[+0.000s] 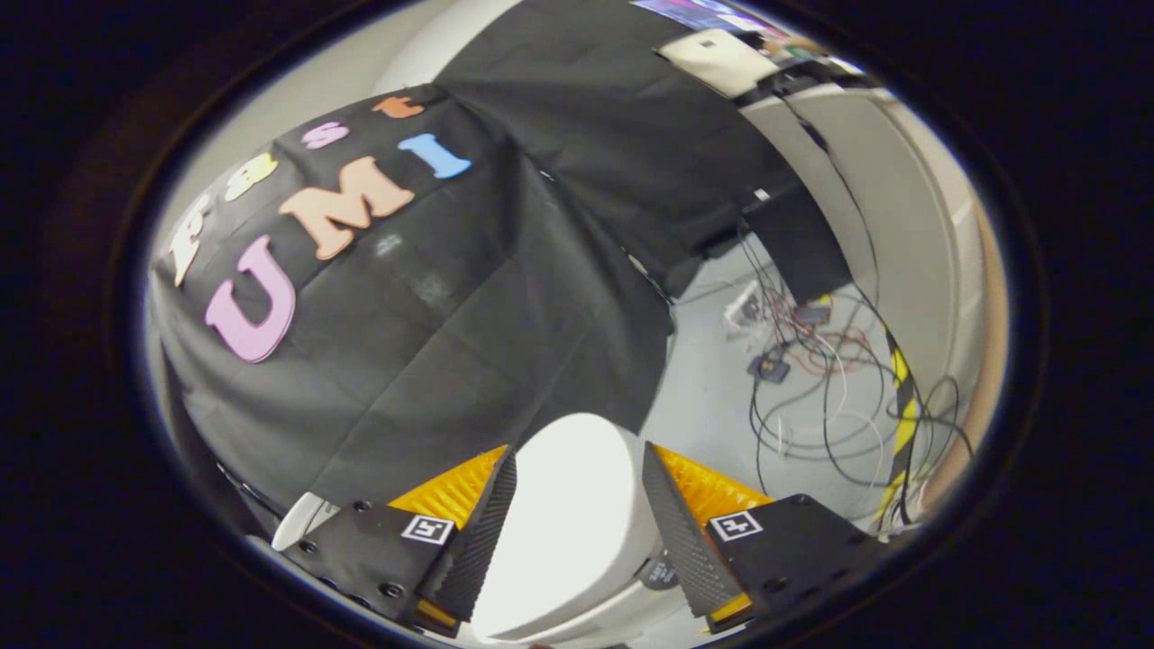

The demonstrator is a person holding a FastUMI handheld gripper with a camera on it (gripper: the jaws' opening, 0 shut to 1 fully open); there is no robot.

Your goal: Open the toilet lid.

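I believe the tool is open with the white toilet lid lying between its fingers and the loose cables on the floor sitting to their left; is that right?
Not quite: the gripper view shows the cables to the fingers' right, not left. The tool is indeed open, with the white toilet lid between its fingers.

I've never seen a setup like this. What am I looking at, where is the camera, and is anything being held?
The camera rides on hand-held tongs and looks forward along their two fingers. Those fingers stand apart, with the white toilet lid lying between them; they look open, and I cannot see them pressing on it. Beyond hangs the booth's black cloth wall. To the side, loose cables lie tangled on the grey floor, next to a yellow-and-black striped strip.
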